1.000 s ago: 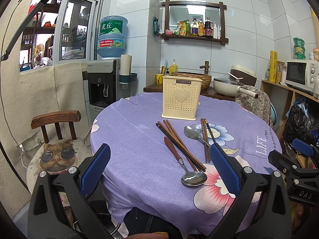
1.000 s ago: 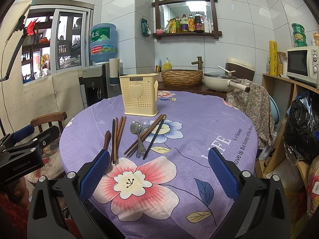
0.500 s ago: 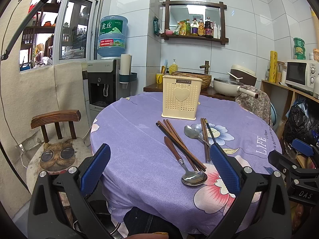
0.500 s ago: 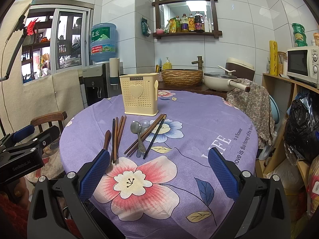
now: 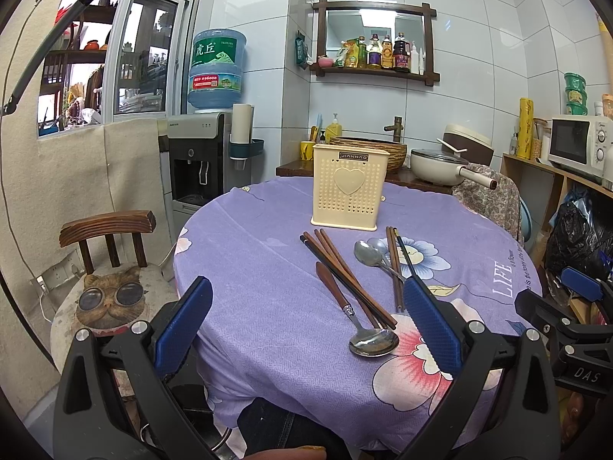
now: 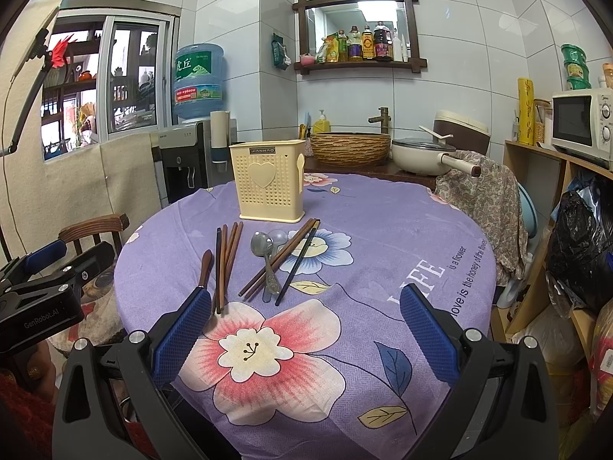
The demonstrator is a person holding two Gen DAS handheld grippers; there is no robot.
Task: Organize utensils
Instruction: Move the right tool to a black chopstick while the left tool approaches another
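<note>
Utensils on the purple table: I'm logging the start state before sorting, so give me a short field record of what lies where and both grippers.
holder: cream utensil holder, upright, nothing seen sticking out
chopsticks: two loose groups on the tablecloth
spoons: wooden-handled spoon; metal spoons between the chopstick groups
left gripper: open, empty
right gripper: open, empty

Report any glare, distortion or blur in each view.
Left wrist view: fisheye bends the tiled walls, corners are black, the window is blown out, and the spoon bowl glints. Right wrist view: same curvature, bright mirror, table sharp.
</note>
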